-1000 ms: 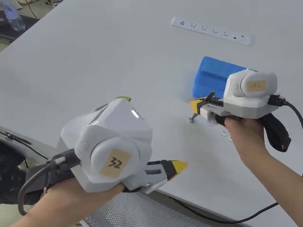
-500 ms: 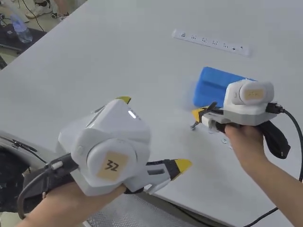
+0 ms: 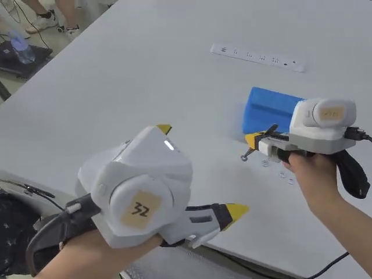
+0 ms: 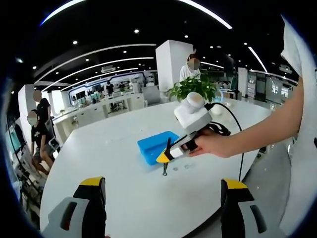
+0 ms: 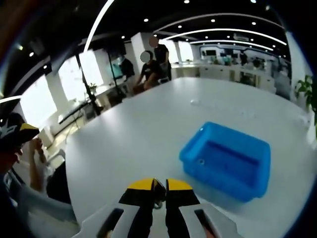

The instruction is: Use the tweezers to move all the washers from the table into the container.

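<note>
Near the right edge of the table (image 3: 145,70), the right claw (image 5: 159,186) is clenched on the tweezers (image 3: 250,152), its yellow-tipped jaws almost together with the dark tool pinched between them. The tweezers slant down to a fine point just above the tabletop, beside the container (image 5: 228,187). There is a tiny blob at the tip that may be a washer, but it is too small to tell.

The job looks barely begun. One small ring (image 5: 200,161) lies on the container's floor near the corner closest to the right claw. At least three washers (image 3: 265,164) lie loose on the table, just beside the person's right hand (image 3: 311,174) and close to the container. Most of the moving is left to do, as far as can be seen.

The left claw (image 4: 162,184) is released, its jaws spread wide with nothing between them, and it hangs over the table's near edge, well apart from the work.

The container is a shallow square tub of bright blue plastic with rounded corners and a smooth, slightly glossy inside. The washers are flat, thin metal rings, pale against the matt light-grey tabletop. Both claws have hard white shells with dark jaws. A long white power strip (image 3: 258,57) lies beyond the container
</note>
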Motion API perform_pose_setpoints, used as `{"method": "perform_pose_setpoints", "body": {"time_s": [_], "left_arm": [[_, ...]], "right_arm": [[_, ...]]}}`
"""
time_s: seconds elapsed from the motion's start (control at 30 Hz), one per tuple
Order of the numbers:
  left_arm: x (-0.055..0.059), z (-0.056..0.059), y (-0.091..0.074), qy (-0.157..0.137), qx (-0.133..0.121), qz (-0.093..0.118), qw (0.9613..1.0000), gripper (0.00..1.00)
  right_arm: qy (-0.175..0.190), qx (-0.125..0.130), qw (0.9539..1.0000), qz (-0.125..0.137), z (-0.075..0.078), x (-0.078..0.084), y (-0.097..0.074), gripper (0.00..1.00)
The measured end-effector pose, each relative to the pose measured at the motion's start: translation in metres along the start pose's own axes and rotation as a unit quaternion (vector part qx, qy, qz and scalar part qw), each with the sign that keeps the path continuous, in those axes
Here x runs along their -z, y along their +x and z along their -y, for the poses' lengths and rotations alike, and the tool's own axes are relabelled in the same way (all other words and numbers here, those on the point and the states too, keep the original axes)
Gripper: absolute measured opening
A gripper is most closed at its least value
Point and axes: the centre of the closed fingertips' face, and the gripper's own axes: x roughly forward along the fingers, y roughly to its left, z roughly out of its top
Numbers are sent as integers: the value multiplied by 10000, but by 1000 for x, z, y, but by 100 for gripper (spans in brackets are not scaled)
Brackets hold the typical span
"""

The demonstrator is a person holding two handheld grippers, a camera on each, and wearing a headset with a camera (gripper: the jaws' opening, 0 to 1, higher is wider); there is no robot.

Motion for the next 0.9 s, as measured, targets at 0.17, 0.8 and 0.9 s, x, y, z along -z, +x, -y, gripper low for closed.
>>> {"method": "perform_pose_setpoints", "body": {"time_s": [0.17,0.8,0.9], "left_arm": [[-11,-6,-4,143,241,17,9996,99],[-27,-13,3,-277,214,146,9993,99],[-28,-16,7,-532,103,105,9985,99]], "right_arm": [[60,198,9997,149,-1,-17,-15,4],[-483,505,9960,549,24,-92,-26,4],[-447,520,9961,562,34,-96,-19,4]]}}
